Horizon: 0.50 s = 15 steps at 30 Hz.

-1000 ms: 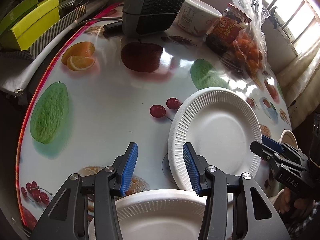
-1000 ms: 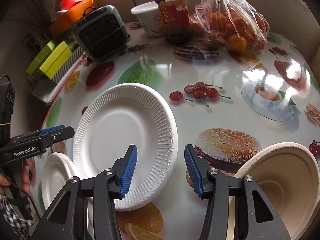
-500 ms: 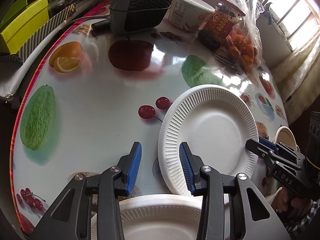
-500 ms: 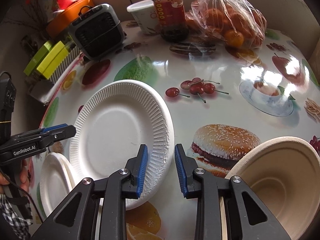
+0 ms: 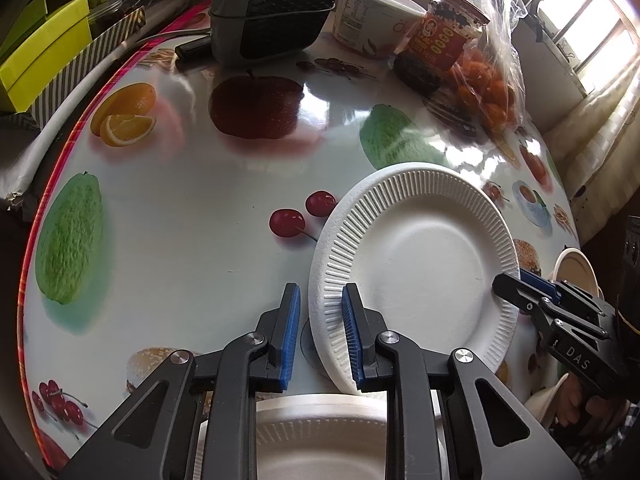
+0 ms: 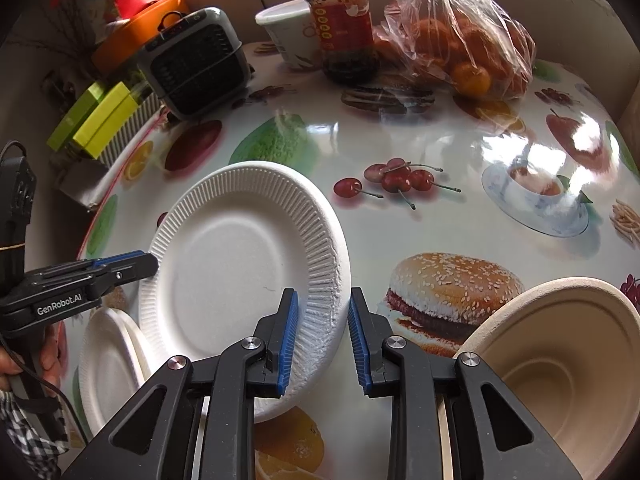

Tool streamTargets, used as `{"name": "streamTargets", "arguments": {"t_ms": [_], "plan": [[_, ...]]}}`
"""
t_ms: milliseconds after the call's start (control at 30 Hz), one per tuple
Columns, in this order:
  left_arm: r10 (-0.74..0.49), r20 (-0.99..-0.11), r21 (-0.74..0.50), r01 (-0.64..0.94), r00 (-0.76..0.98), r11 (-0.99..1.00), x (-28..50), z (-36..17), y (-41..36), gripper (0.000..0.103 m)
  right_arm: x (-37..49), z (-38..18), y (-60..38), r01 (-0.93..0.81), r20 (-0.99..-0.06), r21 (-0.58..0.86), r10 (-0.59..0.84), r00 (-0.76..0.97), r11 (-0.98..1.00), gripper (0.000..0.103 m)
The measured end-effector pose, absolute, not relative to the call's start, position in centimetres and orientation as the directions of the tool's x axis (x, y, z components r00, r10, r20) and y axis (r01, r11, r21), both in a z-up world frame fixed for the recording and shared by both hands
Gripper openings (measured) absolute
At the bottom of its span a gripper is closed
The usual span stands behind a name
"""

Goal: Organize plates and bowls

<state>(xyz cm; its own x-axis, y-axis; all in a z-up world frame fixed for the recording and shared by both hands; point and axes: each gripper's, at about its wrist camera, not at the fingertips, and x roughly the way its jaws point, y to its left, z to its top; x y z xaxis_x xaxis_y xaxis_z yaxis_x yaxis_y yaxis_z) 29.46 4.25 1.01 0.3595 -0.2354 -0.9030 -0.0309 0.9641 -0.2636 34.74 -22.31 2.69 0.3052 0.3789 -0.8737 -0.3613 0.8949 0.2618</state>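
A large white ribbed paper plate (image 5: 420, 264) lies on the fruit-print table, and both grippers have it by opposite rims. My left gripper (image 5: 320, 332) straddles its left rim with jaws closing, the right pad on the ridges and the left pad just outside the edge. My right gripper (image 6: 322, 336) is shut on the plate's (image 6: 240, 264) right rim. Each gripper shows in the other view, the left gripper (image 6: 150, 264) and the right gripper (image 5: 508, 284), pinched at the rim. Smaller white plates (image 6: 108, 356) sit stacked at the near left. A beige bowl (image 6: 560, 368) stands near right.
At the back stand a grey fan heater (image 5: 276, 4), a white tub (image 5: 372, 16), a red-labelled jar (image 6: 340, 20) and a plastic bag of oranges (image 6: 460, 40). Yellow-green boxes (image 5: 40, 64) lie beyond the table's pink left edge (image 5: 52, 184). A hand holds each gripper.
Both pairs of jaws have narrowed from wide open onto the big plate's rims, the right one first, then the left. The left gripper crept slightly toward the plate.
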Motion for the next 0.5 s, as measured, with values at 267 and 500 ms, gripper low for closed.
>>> {"name": "streamTargets", "arguments": {"t_ms": [267,500], "plan": [[-0.235,-0.901,-0.262,-0.026,0.365,0.965,29.71,1.16,3.85,0.023,34.81,2.72,-22.35,-0.357,-0.873,0.257,0.374,0.313,0.898,0.025],[-0.229,-0.9,-0.256,-0.025,0.372,0.966,30.15,1.46,3.61,0.023,34.89,2.83,-22.5,-0.351,-0.87,0.254,0.371,0.325,0.901,0.025]]}}
